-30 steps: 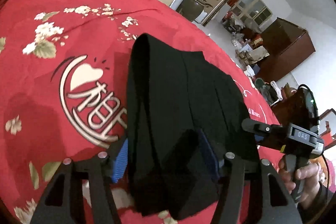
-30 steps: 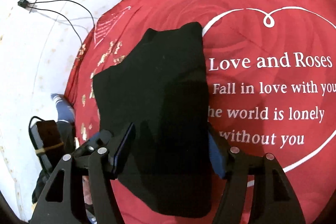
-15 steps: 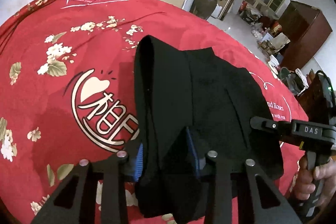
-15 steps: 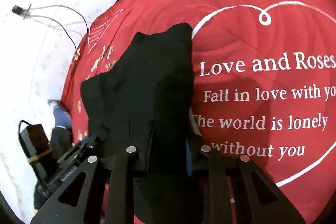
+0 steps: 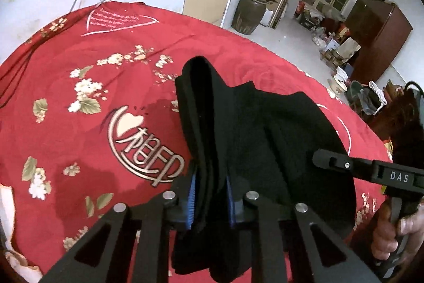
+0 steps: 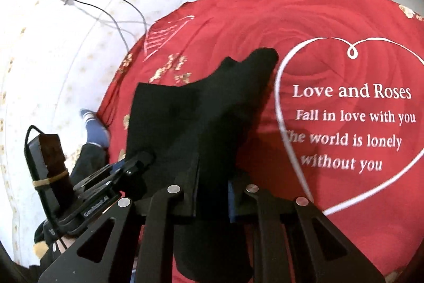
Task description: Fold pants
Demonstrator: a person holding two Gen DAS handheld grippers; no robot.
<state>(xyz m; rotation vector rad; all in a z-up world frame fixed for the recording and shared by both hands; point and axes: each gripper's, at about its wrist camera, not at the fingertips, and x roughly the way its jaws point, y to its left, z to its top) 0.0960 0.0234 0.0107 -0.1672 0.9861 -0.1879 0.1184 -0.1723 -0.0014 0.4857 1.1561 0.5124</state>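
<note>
The black pants [image 5: 254,139] lie on the red bedspread [image 5: 79,129], already doubled into a short thick stack, with their near edge lifted off the cloth. The left gripper [image 5: 210,199] is pinching that near edge, its blue pads pressed against a bunched wad of fabric. The right gripper [image 6: 212,199] is pinching the same edge further along, with several layers caught between its fingers. In the left view the right gripper shows at the right, close beside the pants; in the right view the left one shows at the lower left, touching the cloth.

The step in hand looks like carrying the near edge over to the far end to make another fold. To do it well, both grippers should rise together and stay level, so the edge between them is taut and straight. They should hold all layers, since a slipped inner layer would leave a ridge. The far end, resting on the bedspread near the white heart [image 6: 352,52], should stay put as an anchor; dragging it would skew the stack. Releasing only once the edges line up would keep the fold square.
</note>
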